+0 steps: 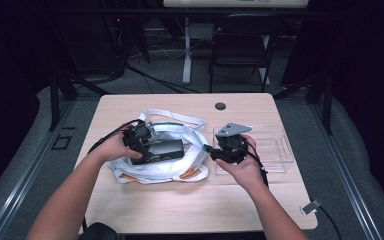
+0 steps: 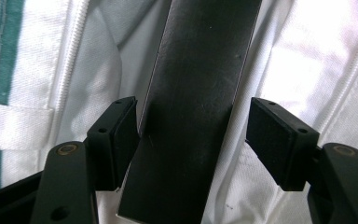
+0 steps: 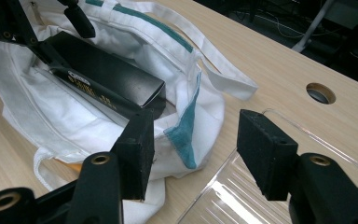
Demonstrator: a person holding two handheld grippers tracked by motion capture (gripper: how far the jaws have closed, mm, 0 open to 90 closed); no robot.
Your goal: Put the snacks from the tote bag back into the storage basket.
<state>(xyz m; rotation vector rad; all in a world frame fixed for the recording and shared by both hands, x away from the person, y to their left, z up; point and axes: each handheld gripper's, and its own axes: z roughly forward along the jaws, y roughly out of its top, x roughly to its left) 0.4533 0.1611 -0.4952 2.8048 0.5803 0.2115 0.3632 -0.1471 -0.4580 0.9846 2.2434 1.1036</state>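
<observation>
In the high view, a black box [image 1: 162, 149] lies in the open white bag [image 1: 180, 167] at the middle of the surface [image 1: 180, 205]. The left hand-held gripper [image 1: 139, 145] is at the box's left end, and the right hand-held gripper [image 1: 211, 151] is just right of the bag, over a clear tray [image 1: 280, 150].

In the left gripper view, the jaws stand wide on both sides of the box [image 2: 196, 93]; one pad [image 2: 123, 135] is touching it and the other is apart.

In the right gripper view, the jaws are wide and hold nothing, near the bag [image 3: 74, 126]; the box [image 3: 107, 74] lies inside it.

2 grippers [image 1: 141, 137] [image 1: 215, 151], jaws apart
</observation>
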